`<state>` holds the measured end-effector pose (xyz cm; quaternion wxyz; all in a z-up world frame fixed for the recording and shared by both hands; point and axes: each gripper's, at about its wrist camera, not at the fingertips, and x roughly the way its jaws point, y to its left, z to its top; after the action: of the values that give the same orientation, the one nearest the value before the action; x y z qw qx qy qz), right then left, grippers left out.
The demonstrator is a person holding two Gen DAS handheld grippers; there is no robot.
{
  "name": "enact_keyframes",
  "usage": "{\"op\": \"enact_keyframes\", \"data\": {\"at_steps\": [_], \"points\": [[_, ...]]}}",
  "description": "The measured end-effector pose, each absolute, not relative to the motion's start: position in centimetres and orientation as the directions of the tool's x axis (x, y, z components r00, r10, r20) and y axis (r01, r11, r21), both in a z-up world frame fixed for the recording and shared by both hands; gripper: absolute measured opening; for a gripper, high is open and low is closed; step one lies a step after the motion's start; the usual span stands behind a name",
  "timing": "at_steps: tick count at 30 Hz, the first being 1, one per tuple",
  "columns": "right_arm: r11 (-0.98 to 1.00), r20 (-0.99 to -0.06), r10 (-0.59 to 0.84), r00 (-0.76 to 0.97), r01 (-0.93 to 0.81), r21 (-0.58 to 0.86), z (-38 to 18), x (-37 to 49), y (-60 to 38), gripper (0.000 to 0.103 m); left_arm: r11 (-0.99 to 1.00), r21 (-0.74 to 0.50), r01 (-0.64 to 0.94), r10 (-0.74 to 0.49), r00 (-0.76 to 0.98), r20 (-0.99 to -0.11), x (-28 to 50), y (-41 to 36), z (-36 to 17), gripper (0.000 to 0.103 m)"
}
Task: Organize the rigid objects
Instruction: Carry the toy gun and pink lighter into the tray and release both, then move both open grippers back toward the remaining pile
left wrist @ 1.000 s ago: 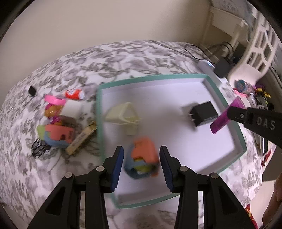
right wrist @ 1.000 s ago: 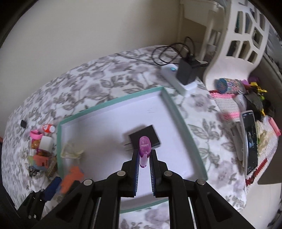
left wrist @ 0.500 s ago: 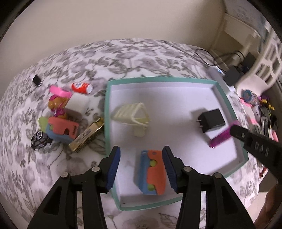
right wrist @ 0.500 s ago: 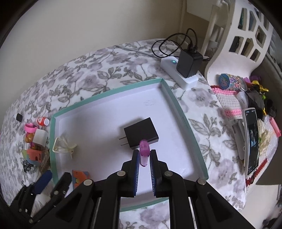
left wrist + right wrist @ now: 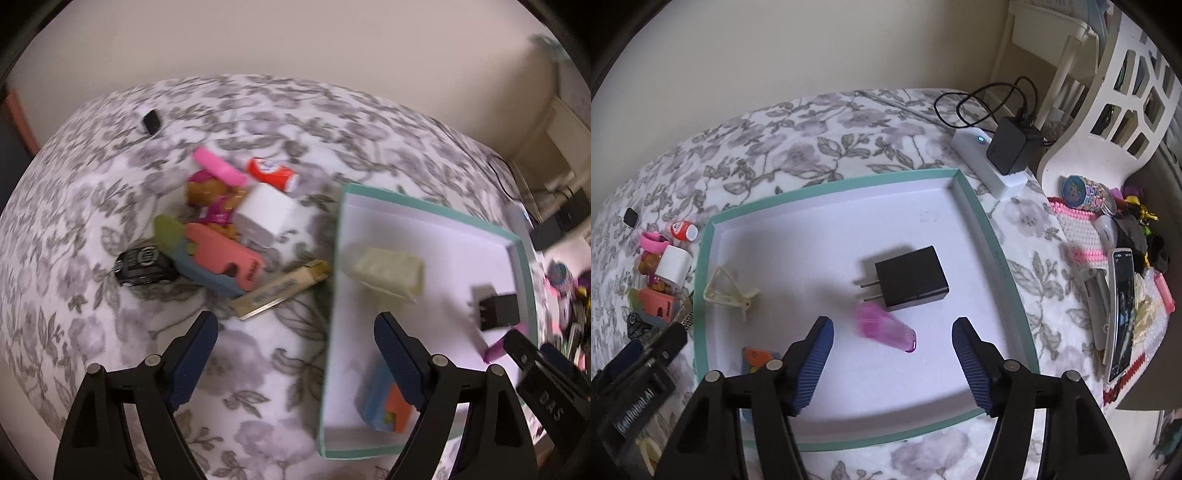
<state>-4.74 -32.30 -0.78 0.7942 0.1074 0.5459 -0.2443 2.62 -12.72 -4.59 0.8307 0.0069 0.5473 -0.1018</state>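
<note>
A white tray with a teal rim (image 5: 991,243) (image 5: 334,266) holds a black plug adapter (image 5: 912,277), a cream clip (image 5: 726,290), an orange and blue toy (image 5: 388,404) and a pink tube (image 5: 886,326). My right gripper (image 5: 892,356) is open above the tray, the pink tube lying free between its fingers. My left gripper (image 5: 295,354) is open over the tray's left edge. Left of the tray lie a pink and blue toy (image 5: 221,258), a white block (image 5: 267,216), a red cap (image 5: 271,173), a gold bar (image 5: 282,288) and a black toy car (image 5: 144,262).
The tray sits on a floral bedspread (image 5: 812,136). A white power strip with a black charger (image 5: 1004,155) lies behind the tray. A phone (image 5: 1123,310), a pink mat (image 5: 1082,236) and small clutter lie to the right, by a white chair (image 5: 1115,122).
My right gripper opened and let the pink tube drop onto the tray. My left gripper opened wider and swung left, away from the orange and blue toy lying in the tray.
</note>
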Motion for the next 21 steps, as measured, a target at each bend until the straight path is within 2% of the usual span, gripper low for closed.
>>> {"op": "enact_keyframes", "data": {"at_steps": [1, 4, 9, 21], "points": [[0.859, -0.919, -0.269, 0.288, 0.504, -0.094, -0.8, -4.7, -32.3, 0.081, 0.982, -0.106, 0.156, -0.159, 0.382, -0.910, 2.8, -12.2, -4.6, 0.088], [0.864, -0.922, -0.246, 0.300, 0.500, -0.068, -0.9, -4.6, -32.2, 0.084, 0.987, -0.113, 0.113, -0.148, 0.395, -0.907, 3.3, -10.9, -4.5, 0.094], [0.869, -0.914, -0.249, 0.320, 0.490, -0.066, -0.7, -4.4, -31.5, 0.091, 0.996, -0.078, 0.050, -0.092, 0.425, -0.900, 4.1, -9.0, -4.3, 0.097], [0.919, -0.900, -0.236, 0.368, 0.385, -0.083, 0.0, -3.0, -27.1, 0.091, 0.989, -0.078, -0.127, -0.024, 0.383, -0.924, 6.3, -3.0, -4.9, 0.097]]}}
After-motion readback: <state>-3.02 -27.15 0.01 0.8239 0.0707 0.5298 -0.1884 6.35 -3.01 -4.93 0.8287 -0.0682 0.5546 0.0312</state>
